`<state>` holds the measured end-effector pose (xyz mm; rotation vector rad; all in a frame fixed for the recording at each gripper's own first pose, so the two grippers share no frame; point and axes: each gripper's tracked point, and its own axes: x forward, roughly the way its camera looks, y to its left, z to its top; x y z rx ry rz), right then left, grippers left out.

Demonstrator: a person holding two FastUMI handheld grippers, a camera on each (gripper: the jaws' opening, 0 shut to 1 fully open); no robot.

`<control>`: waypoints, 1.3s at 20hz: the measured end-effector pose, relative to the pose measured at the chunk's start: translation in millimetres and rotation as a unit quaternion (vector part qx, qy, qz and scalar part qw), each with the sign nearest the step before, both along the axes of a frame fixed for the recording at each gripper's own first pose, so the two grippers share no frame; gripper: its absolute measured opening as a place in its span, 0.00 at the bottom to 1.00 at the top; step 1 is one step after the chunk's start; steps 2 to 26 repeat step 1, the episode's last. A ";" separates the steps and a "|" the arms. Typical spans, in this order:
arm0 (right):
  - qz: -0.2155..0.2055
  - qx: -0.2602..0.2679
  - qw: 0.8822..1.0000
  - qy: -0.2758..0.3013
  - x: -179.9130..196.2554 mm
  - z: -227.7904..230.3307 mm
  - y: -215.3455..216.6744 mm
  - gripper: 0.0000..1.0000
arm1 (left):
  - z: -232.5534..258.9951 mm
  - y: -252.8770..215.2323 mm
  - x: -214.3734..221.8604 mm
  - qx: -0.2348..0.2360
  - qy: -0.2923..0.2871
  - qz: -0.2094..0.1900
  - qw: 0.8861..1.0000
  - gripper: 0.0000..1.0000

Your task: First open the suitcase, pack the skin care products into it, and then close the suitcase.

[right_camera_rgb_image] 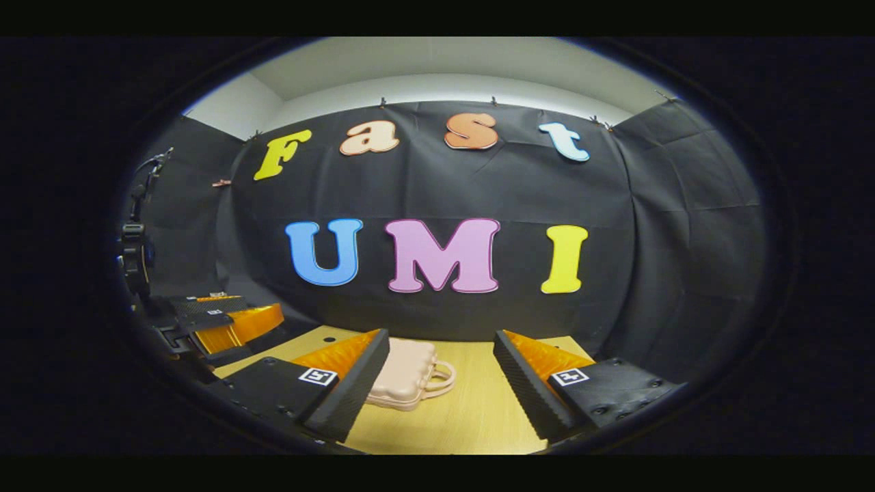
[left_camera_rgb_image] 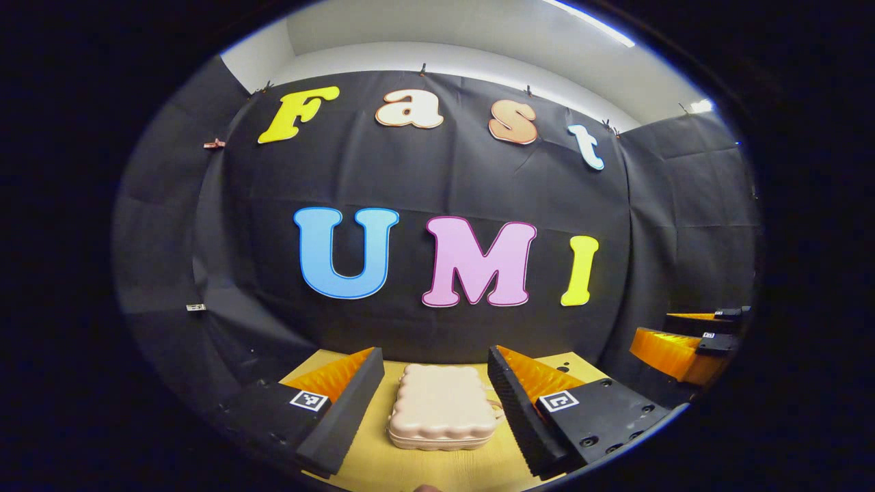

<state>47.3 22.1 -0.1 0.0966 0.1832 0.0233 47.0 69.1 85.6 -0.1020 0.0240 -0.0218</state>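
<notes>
The small pale pink hard-shell suitcase with a scalloped edge (left_camera_rgb_image: 442, 415) lies flat and shut on the light wooden bench (left_camera_rgb_image: 424, 468), straight ahead of the left claw (left_camera_rgb_image: 434, 400) and between its wide-spread fingers. Its long axis runs away from that claw; its loop handle (right_camera_rgb_image: 441, 378) points toward the right claw (right_camera_rgb_image: 441, 389), which also gapes wide, holding nothing. A shut case fits either end of the job: awaiting opening, or packed and closed. No skin care products are in sight.
</notes>
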 end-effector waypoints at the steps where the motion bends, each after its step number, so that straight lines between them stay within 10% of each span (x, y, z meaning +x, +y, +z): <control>1: -0.002 -0.006 1.000 0.004 -0.5 -2.8 -3.3 0.97 | -3.3 -2.0 2.5 0.002 0.008 -0.002 1.000 0.96; 26: -0.002 -0.006 1.000 0.004 -0.5 -2.8 -3.3 0.97 | -3.3 -2.0 2.5 0.002 0.008 -0.002 1.000 0.96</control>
